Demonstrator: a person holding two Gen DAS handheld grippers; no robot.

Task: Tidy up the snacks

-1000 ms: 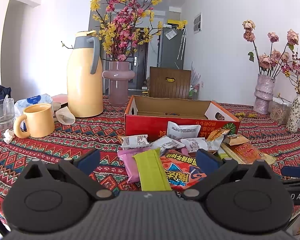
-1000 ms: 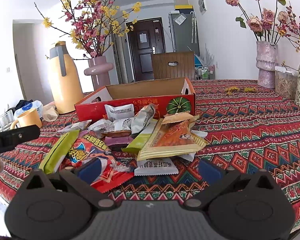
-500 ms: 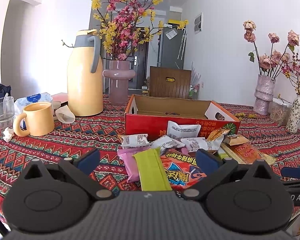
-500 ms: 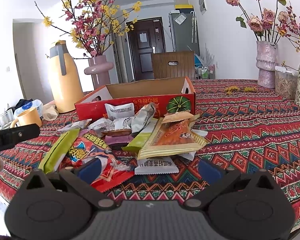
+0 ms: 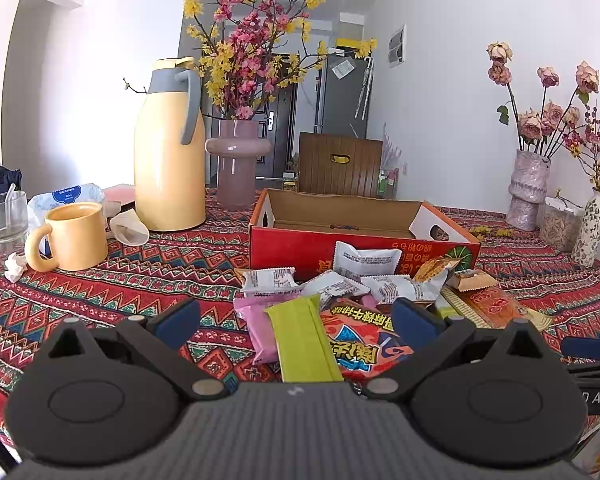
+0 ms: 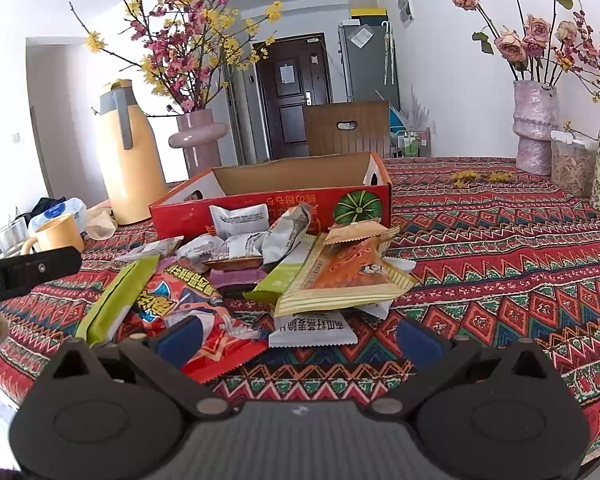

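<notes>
Nothing has moved in the last second, so the tidying has not started. The left gripper point(image 5: 296, 316) and the right gripper point(image 6: 298, 336) both wait wide open, holding nothing, low over the near edge of the snack pile point(image 6: 260, 264). The snacks lie on the tablecloth point(image 6: 500, 264), right in front of the red box point(image 5: 364, 240). The box looks almost empty.

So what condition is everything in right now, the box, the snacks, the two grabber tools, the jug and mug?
Red cardboard box: open, upright, looks nearly empty.
Snack packets: sealed, piled loose on the tablecloth in front of the box.
Left gripper: open, holding nothing.
Right gripper: open, holding nothing.
Yellow thermos jug: upright, lid closed.
Yellow mug: upright; contents not visible.
</notes>
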